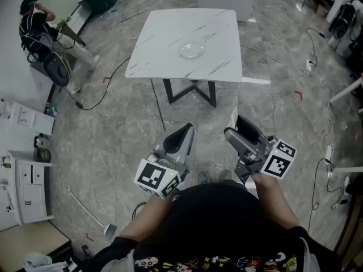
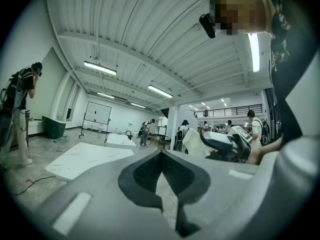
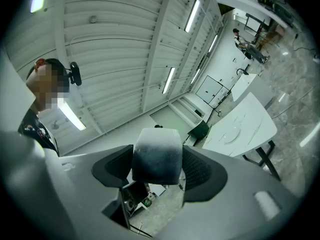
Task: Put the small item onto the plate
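One small pale block [image 3: 156, 156] is sitting clamped between the jaws of the right gripper [image 1: 237, 128], the pads pressing on both of its sides. Beside it, the left gripper [image 2: 161, 171] is carrying nothing, its jaws resting shut against each other. Well ahead of both grippers, a clear plate [image 1: 191, 50] is lying on the white table [image 1: 160, 35], far from the block.

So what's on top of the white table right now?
Only a clear plate, near its middle, with nothing visible on it. The small grey block is held in the right gripper, away from the table.
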Demonstrator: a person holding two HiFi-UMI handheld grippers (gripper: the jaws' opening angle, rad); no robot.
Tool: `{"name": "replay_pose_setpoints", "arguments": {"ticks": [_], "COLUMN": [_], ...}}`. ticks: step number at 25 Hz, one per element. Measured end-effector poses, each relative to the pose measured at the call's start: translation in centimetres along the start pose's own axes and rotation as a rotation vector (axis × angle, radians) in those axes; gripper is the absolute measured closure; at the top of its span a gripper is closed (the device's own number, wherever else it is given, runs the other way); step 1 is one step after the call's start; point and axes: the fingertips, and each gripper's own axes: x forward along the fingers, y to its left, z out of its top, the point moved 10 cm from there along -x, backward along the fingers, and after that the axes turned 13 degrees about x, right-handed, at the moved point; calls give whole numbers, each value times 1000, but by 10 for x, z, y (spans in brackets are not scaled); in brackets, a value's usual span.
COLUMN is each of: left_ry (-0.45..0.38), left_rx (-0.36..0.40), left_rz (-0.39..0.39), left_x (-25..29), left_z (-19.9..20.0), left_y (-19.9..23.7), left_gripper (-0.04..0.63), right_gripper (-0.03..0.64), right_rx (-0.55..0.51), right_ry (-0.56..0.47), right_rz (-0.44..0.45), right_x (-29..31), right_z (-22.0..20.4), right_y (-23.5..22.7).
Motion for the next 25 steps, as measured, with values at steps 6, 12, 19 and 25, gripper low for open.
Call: {"name": "replay_pose_setpoints", "arguments": {"ticks": [6,12,19,25], "left_ry": [2,22,44,74], "left_rx": [5,0,-4,3], "left_rz": [-4,4,26,66], "left_x": [-5,3,14,28], "left_z": [-1,-1,-2,0], "left_y": [0,-5,-21,-53], "left_gripper": [595,595,595,595], "right_gripper": [284,284,282,282], "right_rx": [-19,-51,-112,-206], "right_ry": [-4,9,31,71], "right_rz": [-22,-69,-86,-138], "right_x": [-1,-9,-20,-53], "right_z": [-5,-5,5,19], "right_y": [2,-1,-6,-12]}}
